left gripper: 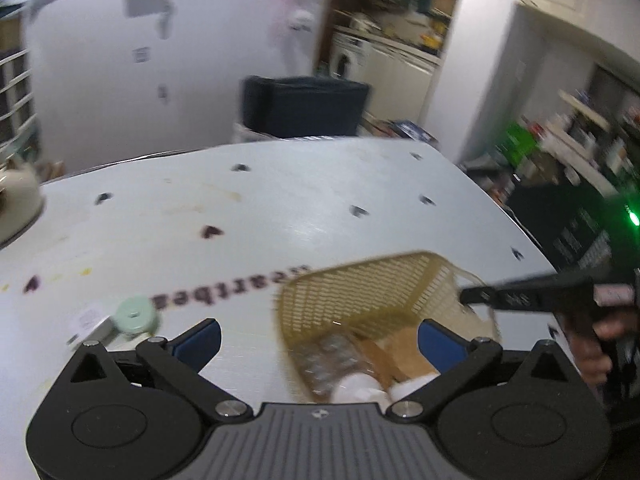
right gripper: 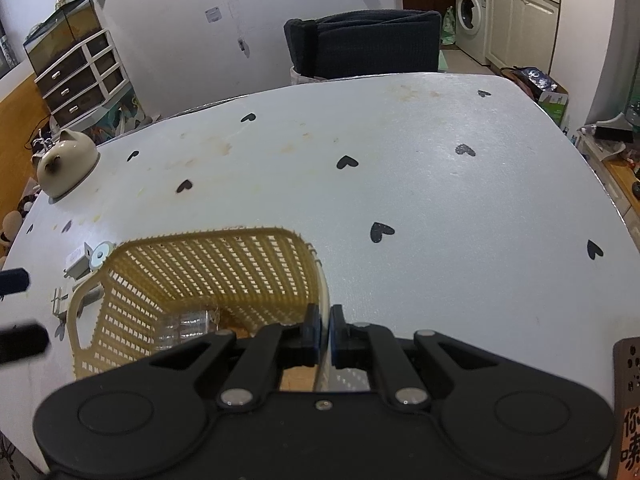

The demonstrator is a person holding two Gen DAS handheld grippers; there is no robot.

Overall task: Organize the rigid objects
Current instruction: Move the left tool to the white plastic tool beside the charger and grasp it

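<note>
Worktop [right gripper: 420,184]: white cover printed with small black hearts, with yellowish stains toward the far edge. A line of dark lettering runs across it in the left wrist view, blurred. A dark chair back [right gripper: 362,42] stands against the far edge. Beyond it is a white wall; a washing machine [right gripper: 472,10] and cream cabinets show through a doorway at the far right. A drawer unit [right gripper: 82,76] with a glass tank on top stands at the far left of the room.

A cream cat-eared dome [right gripper: 66,164] sits at the worktop's left edge.

Yellow lattice basket [right gripper: 200,276]: at the near edge, left of centre. Inside, a clear plastic bottle [right gripper: 188,328] lies on the bottom; the left wrist view adds white rounded items [left gripper: 360,390] and a brown flat piece, too blurred to name.

Just beyond the basket's far left corner lie a pale green roll [left gripper: 134,316] and a small white box [left gripper: 86,322], touching each other.

Right gripper [right gripper: 325,334]: fingers pinching the basket's right rim wall.

Left gripper [left gripper: 320,338]: fingers spread wide, nothing between them, over the basket's near side.
</note>
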